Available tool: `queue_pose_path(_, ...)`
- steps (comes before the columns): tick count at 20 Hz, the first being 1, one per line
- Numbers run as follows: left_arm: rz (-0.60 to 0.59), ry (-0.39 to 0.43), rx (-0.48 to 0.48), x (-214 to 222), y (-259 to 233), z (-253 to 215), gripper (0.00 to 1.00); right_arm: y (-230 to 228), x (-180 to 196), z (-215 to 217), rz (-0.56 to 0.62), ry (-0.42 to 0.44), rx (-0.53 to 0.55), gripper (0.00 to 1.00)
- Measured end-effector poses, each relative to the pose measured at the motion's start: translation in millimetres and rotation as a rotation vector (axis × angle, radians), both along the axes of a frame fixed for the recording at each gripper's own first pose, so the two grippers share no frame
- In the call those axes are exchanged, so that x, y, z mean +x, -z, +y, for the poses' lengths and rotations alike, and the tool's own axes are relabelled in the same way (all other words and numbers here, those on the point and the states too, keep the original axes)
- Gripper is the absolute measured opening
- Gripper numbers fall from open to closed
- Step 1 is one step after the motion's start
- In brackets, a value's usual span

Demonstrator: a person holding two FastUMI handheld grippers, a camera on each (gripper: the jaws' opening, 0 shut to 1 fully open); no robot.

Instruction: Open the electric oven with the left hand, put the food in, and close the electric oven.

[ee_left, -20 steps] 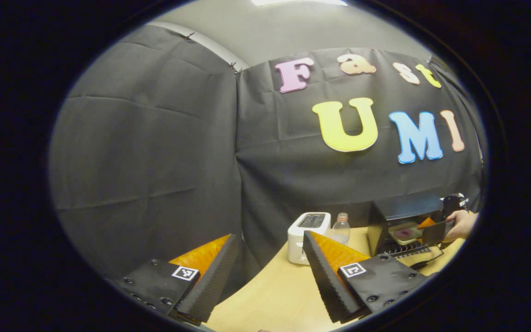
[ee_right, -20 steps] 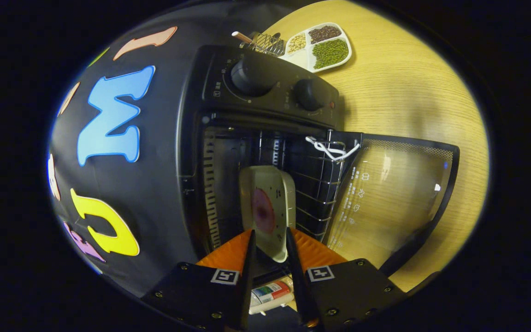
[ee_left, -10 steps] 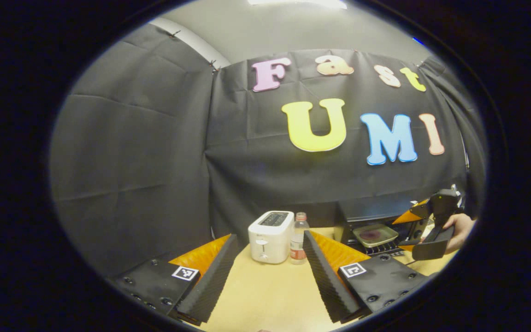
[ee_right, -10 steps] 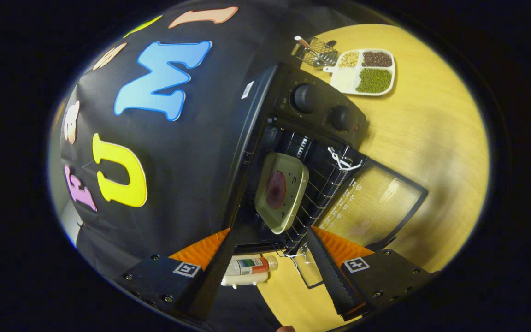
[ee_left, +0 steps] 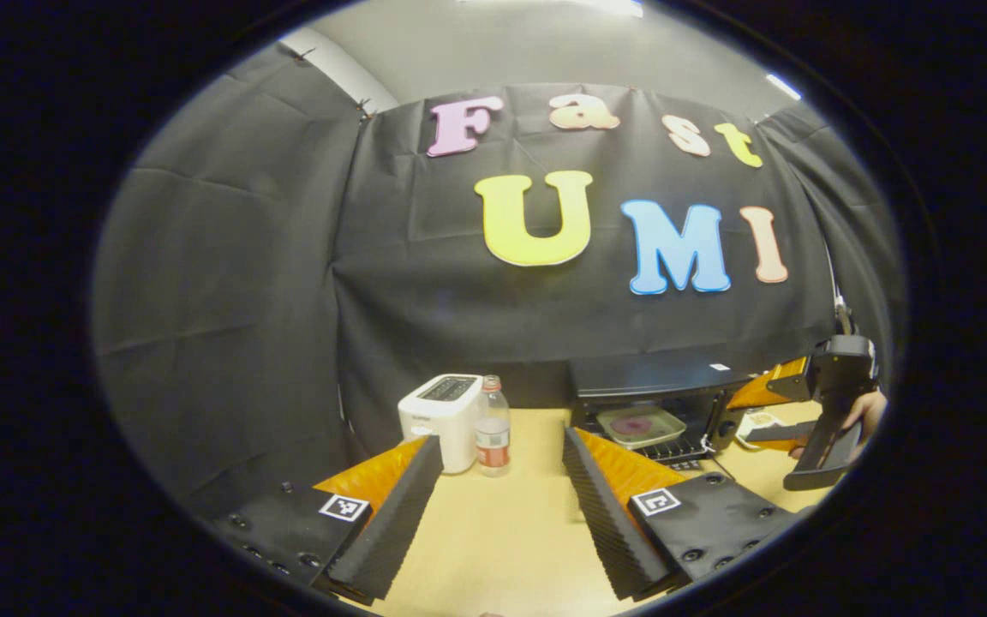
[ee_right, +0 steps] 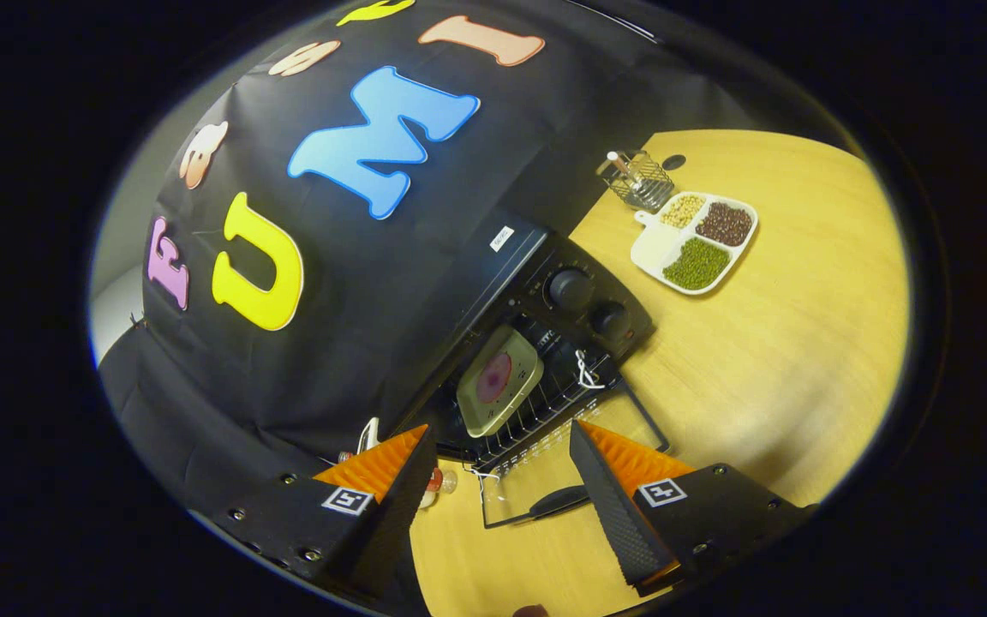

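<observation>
One oven (ee_right: 545,283), one food plate (ee_right: 498,381), one toaster (ee_left: 446,410), one bottle (ee_left: 492,427), one divided dish (ee_right: 695,242), one wire holder (ee_right: 641,180).

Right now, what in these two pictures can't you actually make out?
- Food on the tray in the oven: too small, both views.
- Bottle: mostly behind the right gripper, right gripper view.
- Oven dial markings: too small.
- Toaster: partly behind the left gripper.

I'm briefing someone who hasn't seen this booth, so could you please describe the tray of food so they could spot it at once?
Find the black electric oven against the cloth wall on the wooden table, its glass door folded down. On the wire rack inside sits a pale, rounded square tray with a dark pink round patch in its middle. The divided dish nearby holds beans instead.
</observation>
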State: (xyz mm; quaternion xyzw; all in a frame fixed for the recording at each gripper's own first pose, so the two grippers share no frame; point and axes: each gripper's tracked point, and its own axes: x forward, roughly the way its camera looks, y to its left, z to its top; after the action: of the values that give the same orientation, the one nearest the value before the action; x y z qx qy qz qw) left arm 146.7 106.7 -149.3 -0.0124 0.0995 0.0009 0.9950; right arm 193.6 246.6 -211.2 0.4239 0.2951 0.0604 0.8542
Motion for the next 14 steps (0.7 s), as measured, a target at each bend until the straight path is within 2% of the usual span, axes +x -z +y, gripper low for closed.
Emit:
queue_pose_path(5,0.059,0.11,-0.016,6,28,-51,1.0,-23,-25,-53,-0.137,-0.007,-0.21,0.97)
queue_pose_path(6,0.074,0.128,-0.019,7,36,-60,0.91,-24,-31,-61,-0.159,-0.014,-0.242,0.96)
queue_pose_path(7,0.093,0.145,-0.024,8,44,-70,0.91,-26,-35,-71,-0.178,-0.017,-0.28,0.96)
queue_pose_path(8,0.115,0.165,-0.034,8,53,-82,0.96,-27,-40,-82,-0.196,-0.017,-0.324,0.97)
queue_pose_path(9,0.142,0.188,-0.042,8,63,-94,0.96,-30,-46,-92,-0.219,-0.02,-0.369,0.96)
queue_pose_path(10,0.169,0.208,-0.044,6,75,-106,0.91,-33,-51,-103,-0.241,-0.021,-0.417,0.97)
queue_pose_path(11,0.192,0.23,-0.044,5,85,-117,1.0,-37,-56,-112,-0.264,-0.026,-0.46,0.97)
queue_pose_path(12,0.214,0.25,-0.043,3,95,-130,1.0,-37,-62,-119,-0.282,-0.033,-0.501,0.98)
queue_pose_path(13,0.231,0.269,-0.041,2,103,-141,0.96,-39,-65,-129,-0.292,-0.022,-0.548,0.98)
queue_pose_path(14,0.244,0.289,-0.043,0,108,-152,1.0,-39,-67,-140,-0.304,-0.008,-0.589,0.98)
